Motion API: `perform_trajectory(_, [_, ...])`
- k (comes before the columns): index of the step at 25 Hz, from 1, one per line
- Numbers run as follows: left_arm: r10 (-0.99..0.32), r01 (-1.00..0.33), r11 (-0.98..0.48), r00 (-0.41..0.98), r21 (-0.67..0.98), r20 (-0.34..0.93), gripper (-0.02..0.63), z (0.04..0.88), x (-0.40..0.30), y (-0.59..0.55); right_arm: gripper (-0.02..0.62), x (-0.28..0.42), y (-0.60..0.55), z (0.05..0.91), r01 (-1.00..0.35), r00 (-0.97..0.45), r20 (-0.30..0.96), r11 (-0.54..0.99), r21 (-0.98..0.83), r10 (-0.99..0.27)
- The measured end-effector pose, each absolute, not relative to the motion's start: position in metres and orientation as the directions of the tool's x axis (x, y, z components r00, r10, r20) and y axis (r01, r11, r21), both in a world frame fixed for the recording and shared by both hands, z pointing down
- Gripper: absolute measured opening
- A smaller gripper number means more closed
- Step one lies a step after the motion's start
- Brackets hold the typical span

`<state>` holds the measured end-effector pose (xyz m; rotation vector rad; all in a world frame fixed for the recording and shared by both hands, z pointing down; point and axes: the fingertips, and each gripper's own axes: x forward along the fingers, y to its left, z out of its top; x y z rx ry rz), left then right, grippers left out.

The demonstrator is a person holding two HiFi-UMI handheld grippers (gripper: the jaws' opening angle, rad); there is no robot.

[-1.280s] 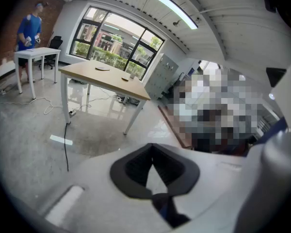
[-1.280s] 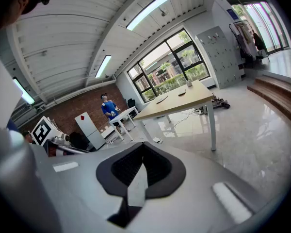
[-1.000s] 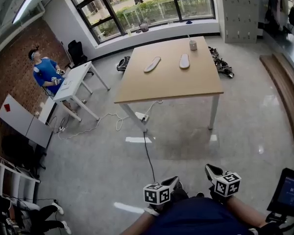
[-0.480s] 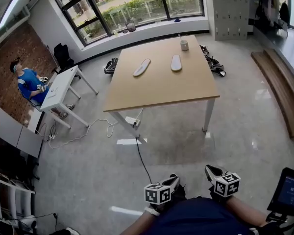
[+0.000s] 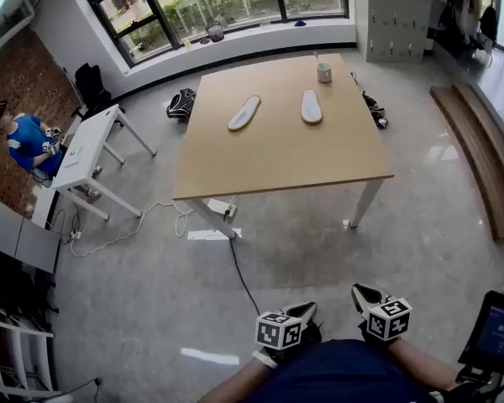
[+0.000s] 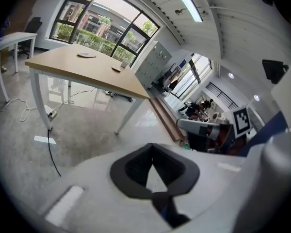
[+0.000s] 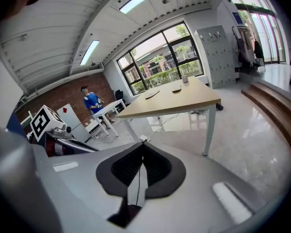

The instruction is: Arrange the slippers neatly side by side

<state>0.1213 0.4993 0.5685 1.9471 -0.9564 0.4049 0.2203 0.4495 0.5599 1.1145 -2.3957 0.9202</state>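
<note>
Two pale slippers lie apart on the far half of a wooden table (image 5: pixel 277 162): the left slipper (image 5: pixel 244 112) is angled, the right slipper (image 5: pixel 311 106) lies nearly straight. Both grippers hang low at the bottom of the head view, a long way from the table, above the floor. My left gripper (image 5: pixel 307 311) is shut and holds nothing. My right gripper (image 5: pixel 363 294) is shut and holds nothing too. In the left gripper view the jaws (image 6: pixel 154 171) meet, and one slipper (image 6: pixel 86 55) shows far off. The right gripper view shows its closed jaws (image 7: pixel 140 171) and both slippers (image 7: pixel 152 95).
A white cup (image 5: pixel 324 73) stands near the table's far edge. A cable (image 5: pixel 235 263) and power strip (image 5: pixel 219 209) lie on the floor by the table. A small white table (image 5: pixel 84 145) and a seated person (image 5: pixel 25 139) are at left, a wooden platform (image 5: pixel 479 154) at right.
The head view has come closer to the wooden table, which now sits larger and lower in the picture. Both grippers stay shut at the bottom of the view.
</note>
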Motion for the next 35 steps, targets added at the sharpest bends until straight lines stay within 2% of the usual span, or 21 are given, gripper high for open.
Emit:
perform_trajectory(6, [-0.463, -0.726, -0.292, 0.677, 0.623, 0.572, 0.005, 0.569, 0.09, 0.478, 0.011, 0.176, 0.424, 0.556, -0.755, -0.643, 0.575, 0.544, -0.366, -0.506])
perform_trajectory(13, [-0.503, -0.74, -0.21, 0.642, 0.639, 0.578, 0.005, 0.576, 0.046, 0.456, 0.011, 0.132, 0.399, 0.552, -0.723, -0.659, 0.594, 0.607, -0.331, -0.461])
perform_trajectory(23, [-0.465, -0.755, -0.199, 0.634, 0.625, 0.618, 0.005, 0.583, 0.036, 0.425, 0.011, 0.114, 0.355, 0.563, -0.717, -0.675, 0.589, 0.584, -0.381, -0.444])
perform_trajectory(35, [-0.482, -0.786, -0.194, 0.598, 0.587, 0.64, 0.005, 0.583, 0.036, 0.322, 0.011, 0.114, 0.249, 0.565, -0.692, -0.705, 0.557, 0.599, -0.403, -0.44])
